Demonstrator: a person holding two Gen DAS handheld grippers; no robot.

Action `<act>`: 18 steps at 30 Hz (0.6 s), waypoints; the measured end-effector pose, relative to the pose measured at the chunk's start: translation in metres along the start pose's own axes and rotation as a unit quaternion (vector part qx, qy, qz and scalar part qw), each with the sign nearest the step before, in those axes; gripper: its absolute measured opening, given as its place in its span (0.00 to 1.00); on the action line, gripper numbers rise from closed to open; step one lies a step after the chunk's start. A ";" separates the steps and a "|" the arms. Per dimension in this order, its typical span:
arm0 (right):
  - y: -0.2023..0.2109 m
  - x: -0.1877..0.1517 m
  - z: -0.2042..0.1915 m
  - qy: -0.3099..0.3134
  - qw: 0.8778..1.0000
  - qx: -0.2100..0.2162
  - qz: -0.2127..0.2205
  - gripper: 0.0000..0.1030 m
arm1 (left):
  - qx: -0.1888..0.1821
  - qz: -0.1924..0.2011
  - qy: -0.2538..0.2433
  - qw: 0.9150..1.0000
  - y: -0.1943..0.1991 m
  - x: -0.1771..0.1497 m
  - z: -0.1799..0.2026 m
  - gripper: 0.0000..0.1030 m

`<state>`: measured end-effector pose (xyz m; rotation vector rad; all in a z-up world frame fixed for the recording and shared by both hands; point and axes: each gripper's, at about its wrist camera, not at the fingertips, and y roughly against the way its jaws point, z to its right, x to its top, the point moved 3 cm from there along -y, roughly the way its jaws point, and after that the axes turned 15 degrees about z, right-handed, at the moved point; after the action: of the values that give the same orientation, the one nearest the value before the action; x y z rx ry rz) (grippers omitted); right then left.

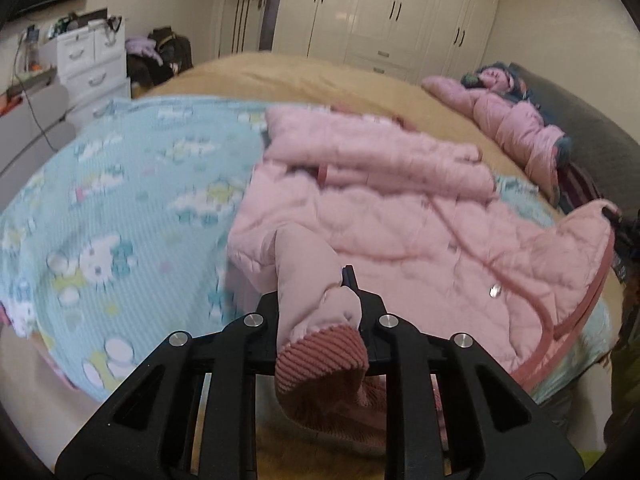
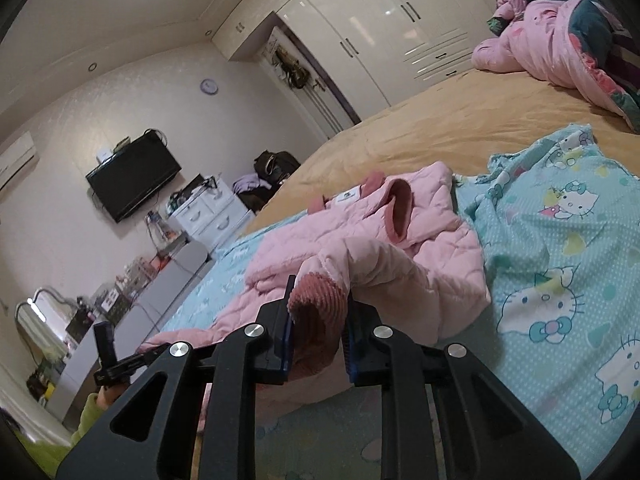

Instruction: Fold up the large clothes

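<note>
L wrist view, left to right: white drawers [image 1: 94,66] by the far wall w/ clutter on top, a dark bag [image 1: 170,50] beside them, then the white wardrobe [image 1: 400,12] along the back. The bed [image 1: 320,76] has a tan cover; a blue cartoon sheet [image 1: 120,200] lies over its near part. The pink jacket [image 1: 380,208], quilted, lies on the sheet, mostly to the right of centre, snap button facing up. One sleeve [image 1: 308,280] comes toward the camera, and the left hand-held gripper [image 1: 340,292] is clenched on it just above the ribbed cuff [image 1: 320,360], which hangs down btwn the black arms. Far right edge: the jacket's other sleeve end is lifted, pinched by the other tool's dark tip. A pink quilt [image 1: 516,120] is bunched at the far right of the bed.

R wrist view, left to right: mirror [image 2: 40,312] low at the edge, TV [image 2: 134,178] on the wall, drawers below it, wardrobe further right. The left tool's finger shows low left by the jacket hem. The right hand-held gripper [image 2: 318,312] is clamped on the other sleeve's cuff [image 2: 318,300], blue pads pressing both sides of the ribbing, sleeve raised off the sheet. The jacket body lies behind it w/ collar [image 2: 396,208] and label up. Sheet spreads right; quilt top right
</note>
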<state>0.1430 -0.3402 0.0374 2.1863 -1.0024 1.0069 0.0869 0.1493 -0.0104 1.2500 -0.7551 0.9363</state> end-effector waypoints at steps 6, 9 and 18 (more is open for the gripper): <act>-0.015 0.016 0.008 -0.001 1.000 -0.009 0.014 0.17 | -0.003 0.026 -0.007 1.000 -0.010 0.031 0.009 0.13; -0.024 0.026 0.008 0.003 1.000 -0.010 0.020 0.17 | -0.005 0.039 -0.010 0.999 -0.015 0.046 0.010 0.13; -0.055 0.051 0.013 0.000 0.999 -0.019 0.038 0.17 | -0.006 0.064 -0.015 0.998 -0.033 0.080 0.012 0.13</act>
<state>0.2145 -0.3378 0.0620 2.1324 -1.1030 1.0131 0.1518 0.1490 0.0477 1.2184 -0.8711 1.0184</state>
